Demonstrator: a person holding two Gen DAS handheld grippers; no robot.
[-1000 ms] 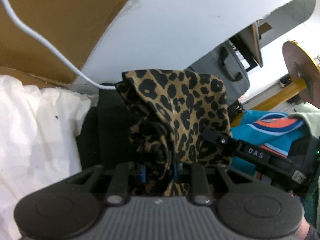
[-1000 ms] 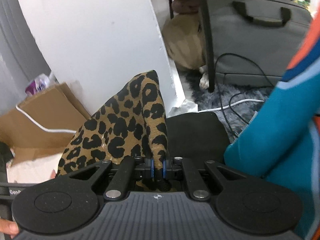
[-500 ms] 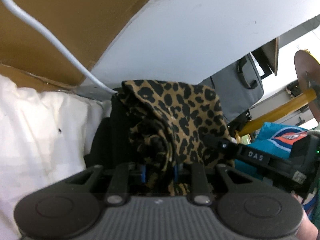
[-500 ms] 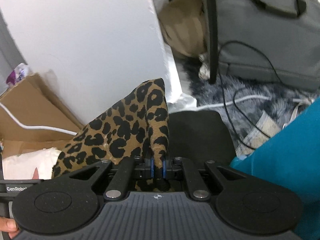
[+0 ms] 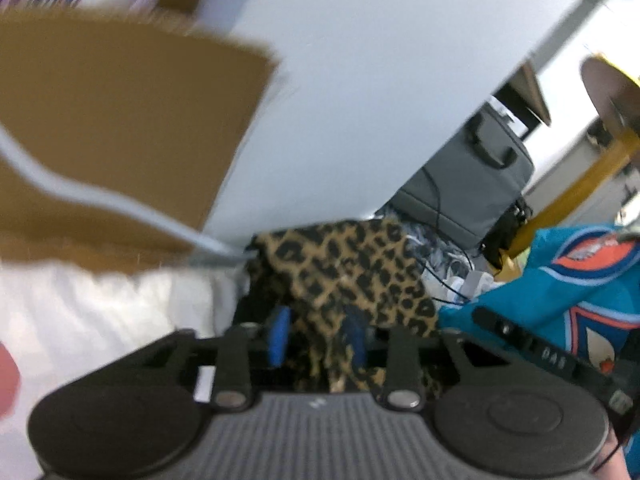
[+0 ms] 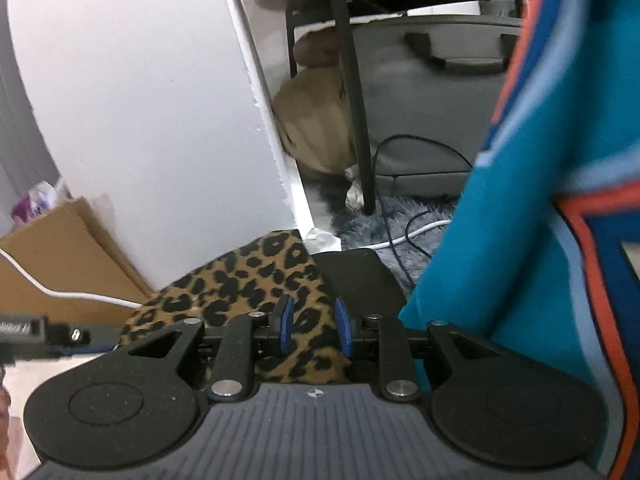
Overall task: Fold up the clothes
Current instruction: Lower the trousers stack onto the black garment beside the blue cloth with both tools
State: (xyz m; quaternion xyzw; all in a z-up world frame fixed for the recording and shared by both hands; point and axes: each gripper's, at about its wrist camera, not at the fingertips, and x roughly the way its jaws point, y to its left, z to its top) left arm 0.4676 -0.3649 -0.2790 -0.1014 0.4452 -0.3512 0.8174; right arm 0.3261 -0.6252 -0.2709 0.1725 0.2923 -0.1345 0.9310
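The leopard-print cloth [image 5: 352,268] is bunched between the blue pads of my left gripper [image 5: 316,334]. Its jaws are closing a little and grip the fold. In the right wrist view the same cloth [image 6: 248,284] lies flatter over a black pad [image 6: 356,276]. My right gripper [image 6: 314,328] is over the cloth with its jaws opening. Both pads stand clear of the fabric, which passes under and between them. A teal and orange jersey [image 6: 520,240] hangs close on the right, and it also shows in the blurred left wrist view [image 5: 580,264].
A white panel [image 6: 160,120] stands close ahead. Brown cardboard [image 5: 120,120] with a white cable [image 5: 120,204] is at the left, and white bedding [image 5: 100,312] lies below it. A grey bag [image 6: 432,92], a black table leg [image 6: 356,120] and a shaggy rug [image 6: 384,224] with cables are behind.
The right jaws have opened and let go of the leopard cloth, which has sunk flatter onto the black pad. The left gripper has risen with its bunch of cloth.
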